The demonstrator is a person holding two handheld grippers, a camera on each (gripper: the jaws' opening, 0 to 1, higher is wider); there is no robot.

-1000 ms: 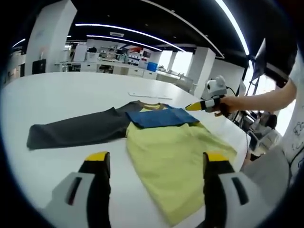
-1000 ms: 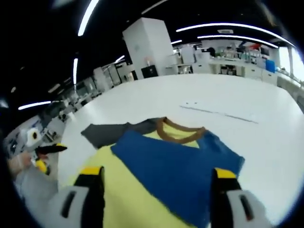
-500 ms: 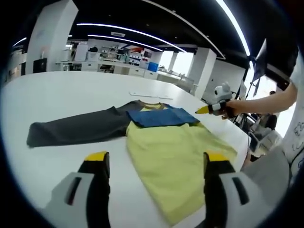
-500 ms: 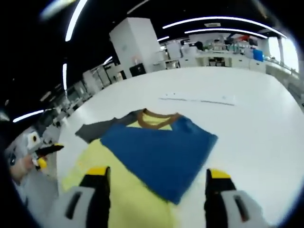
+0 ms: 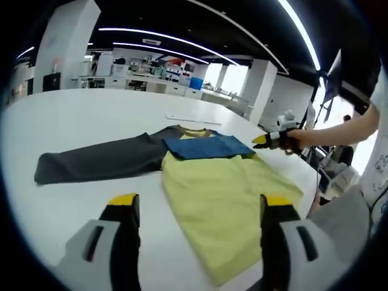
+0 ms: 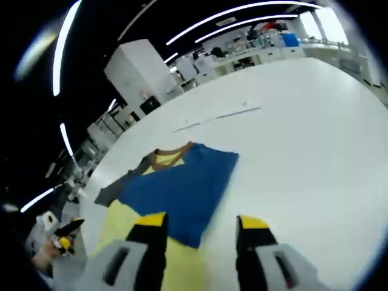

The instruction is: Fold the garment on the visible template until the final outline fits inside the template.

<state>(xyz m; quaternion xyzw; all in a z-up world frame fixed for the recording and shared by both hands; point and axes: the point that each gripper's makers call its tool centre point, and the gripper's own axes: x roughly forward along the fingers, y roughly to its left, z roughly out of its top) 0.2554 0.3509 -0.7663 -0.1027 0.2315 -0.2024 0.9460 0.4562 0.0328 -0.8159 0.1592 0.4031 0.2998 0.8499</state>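
A shirt lies flat on the white table (image 5: 73, 115). Its yellow body (image 5: 218, 194) runs toward me, a blue sleeve (image 5: 206, 147) is folded across the chest, and a dark grey sleeve (image 5: 97, 162) stretches out to the left. My left gripper (image 5: 200, 203) hovers open over the shirt's near hem, holding nothing. My right gripper (image 5: 270, 140), held by a hand, hangs just past the blue sleeve's right end. In the right gripper view, the right gripper (image 6: 201, 221) stands open and narrow over the blue sleeve's (image 6: 182, 182) edge, with the brown collar (image 6: 170, 156) beyond.
A thin pale line (image 5: 188, 119) marks the table beyond the collar, the same line (image 6: 218, 115) crossing the right gripper view. A person's arm (image 5: 339, 130) reaches in from the right, near the table's edge. The left gripper (image 6: 60, 227) sits at the lower left. Benches and pillars stand far behind.
The right gripper has drawn back off the shirt toward its right side, and its view has rolled and swung. Its jaws stand closer together than before. The left gripper has held still.
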